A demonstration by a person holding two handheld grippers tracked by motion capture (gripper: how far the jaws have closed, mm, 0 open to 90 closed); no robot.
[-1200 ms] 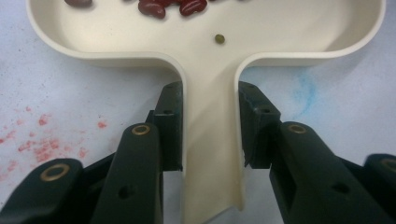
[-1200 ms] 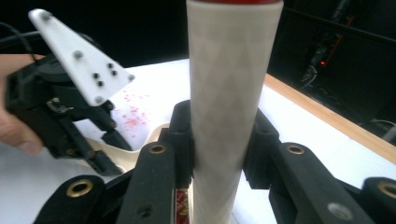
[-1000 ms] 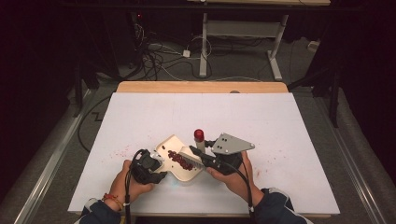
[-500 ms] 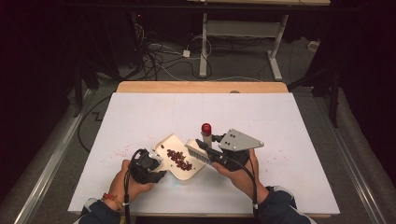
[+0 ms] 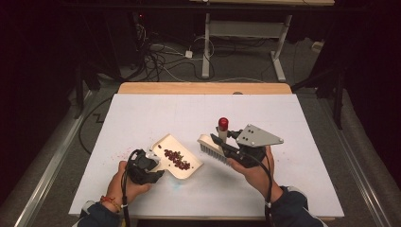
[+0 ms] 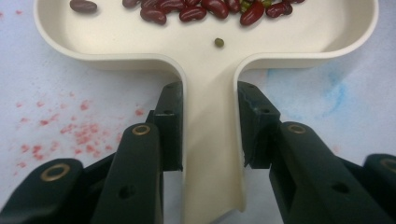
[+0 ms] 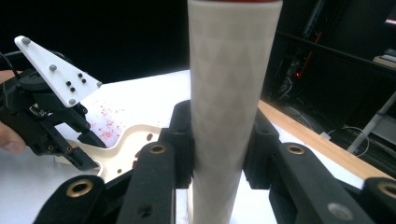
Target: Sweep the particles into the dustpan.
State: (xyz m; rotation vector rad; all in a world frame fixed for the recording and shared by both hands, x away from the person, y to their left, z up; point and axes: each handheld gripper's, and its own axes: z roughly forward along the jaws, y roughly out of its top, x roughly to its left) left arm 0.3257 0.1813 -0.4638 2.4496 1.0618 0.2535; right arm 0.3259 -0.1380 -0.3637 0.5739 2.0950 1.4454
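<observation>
Table (image 5: 293, 123): brush (image 5: 213, 147) handle (image 7: 233, 93) points up.

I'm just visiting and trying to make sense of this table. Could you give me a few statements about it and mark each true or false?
1. The left claw is shut on the handle of the cream dustpan. True.
2. The dustpan is empty. False: dark red beans lie in it, and the left gripper view also shows one small green one.
3. The right claw grips the brush by its white handle. True.
4. The brush bristles rest inside the dustpan. False: the brush is apart from the pan, to its right in the high view.
5. The white table is spotless. False: reddish specks mark it near the pan.
</observation>
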